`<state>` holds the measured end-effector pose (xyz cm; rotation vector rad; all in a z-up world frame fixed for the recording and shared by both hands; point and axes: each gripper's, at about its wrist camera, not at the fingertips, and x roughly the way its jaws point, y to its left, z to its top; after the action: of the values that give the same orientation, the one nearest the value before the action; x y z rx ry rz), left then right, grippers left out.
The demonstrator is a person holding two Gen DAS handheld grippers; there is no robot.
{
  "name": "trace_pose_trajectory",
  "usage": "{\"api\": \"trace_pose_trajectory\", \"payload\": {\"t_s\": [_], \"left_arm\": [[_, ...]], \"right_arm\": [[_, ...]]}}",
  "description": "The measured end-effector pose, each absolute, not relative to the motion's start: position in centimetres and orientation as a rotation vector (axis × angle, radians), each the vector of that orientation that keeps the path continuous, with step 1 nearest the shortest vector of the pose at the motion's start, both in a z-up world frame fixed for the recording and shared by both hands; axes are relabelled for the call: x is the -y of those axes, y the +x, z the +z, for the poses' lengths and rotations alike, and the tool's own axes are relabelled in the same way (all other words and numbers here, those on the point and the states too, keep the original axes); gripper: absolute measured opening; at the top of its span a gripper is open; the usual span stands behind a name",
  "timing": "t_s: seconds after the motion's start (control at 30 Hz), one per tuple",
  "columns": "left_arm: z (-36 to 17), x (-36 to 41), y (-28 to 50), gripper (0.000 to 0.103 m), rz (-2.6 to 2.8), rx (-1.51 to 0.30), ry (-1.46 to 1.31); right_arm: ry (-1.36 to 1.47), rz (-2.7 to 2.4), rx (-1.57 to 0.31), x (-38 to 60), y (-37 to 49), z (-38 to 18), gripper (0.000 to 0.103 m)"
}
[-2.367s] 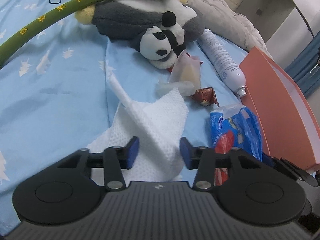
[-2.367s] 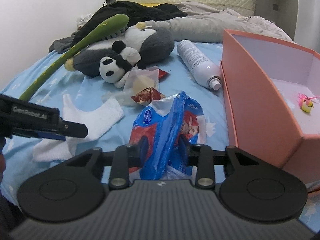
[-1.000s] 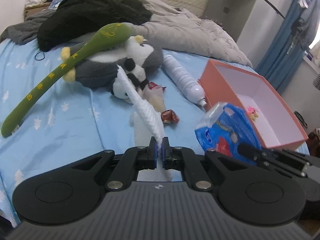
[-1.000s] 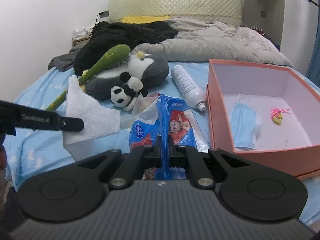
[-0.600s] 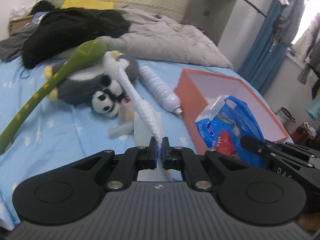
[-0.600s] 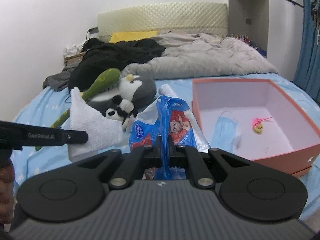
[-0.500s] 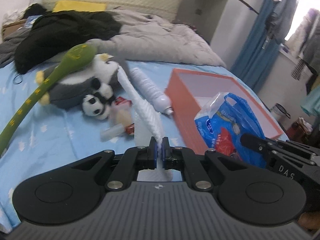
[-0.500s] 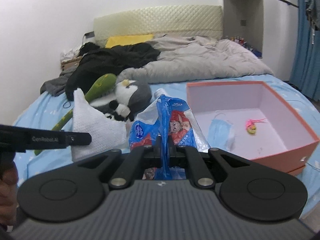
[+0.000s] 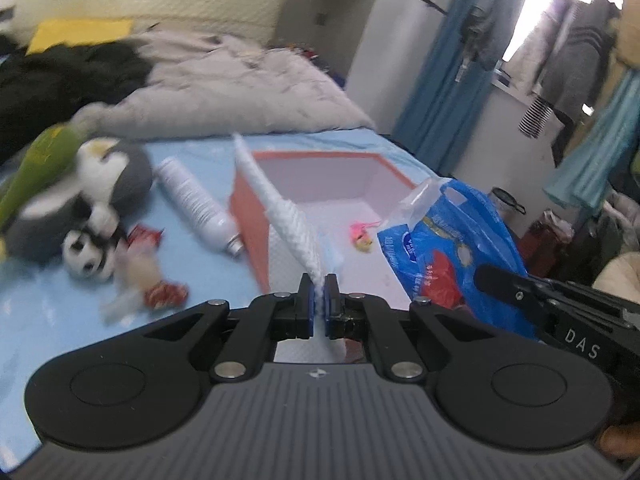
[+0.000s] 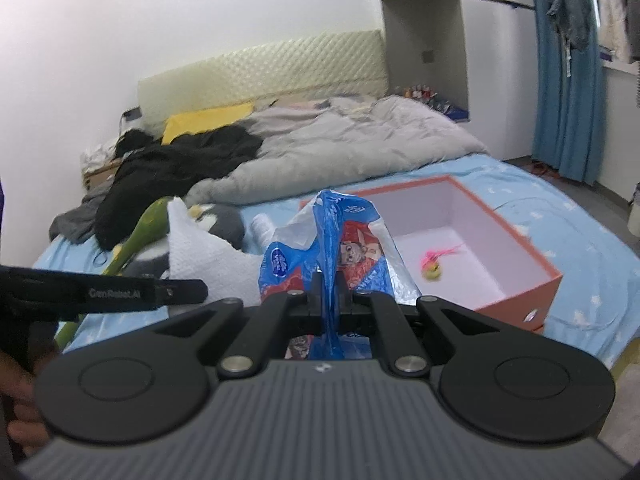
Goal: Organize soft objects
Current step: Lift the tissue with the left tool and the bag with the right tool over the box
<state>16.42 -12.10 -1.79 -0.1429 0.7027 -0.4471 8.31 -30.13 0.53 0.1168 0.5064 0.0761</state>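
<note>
- The left gripper has its blue-padded fingers pressed together on a white cloth, which stands up stiffly from the pinch – its top edge reaches toward the far side of the bed.
- The right gripper pinches a blue plastic bag with red print, the bag bunched up above its fingers.
- Both are held up over the near end of the bed, the bag to the right of the cloth.
- Just beyond them sits an open orange box; inside lies a small pink and yellow toy.
- Left of the box a white spray can lies on the blue sheet.
- Farther left – a panda plush, a grey penguin plush, a long green plush and some wrappers.
- A grey duvet and dark clothes are heaped at the far end.
</note>
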Motion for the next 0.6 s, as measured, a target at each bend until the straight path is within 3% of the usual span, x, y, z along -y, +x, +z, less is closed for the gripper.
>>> {"api": "trace_pose_trajectory", "payload": {"t_s": [0.3, 0.6], "left_arm": [[1.8, 16.1, 23.5, 0.006, -0.558, -0.69, -0.075], [-0.8, 20.5, 32.0, 0.006, -0.507, -0.782, 0.004]], "right_arm": [[0.117, 0.042, -0.495, 33.2, 12.6, 1.9, 0.007], [0.095, 0.026, -0.61, 35.7, 20.9, -0.5, 0.007]]}}
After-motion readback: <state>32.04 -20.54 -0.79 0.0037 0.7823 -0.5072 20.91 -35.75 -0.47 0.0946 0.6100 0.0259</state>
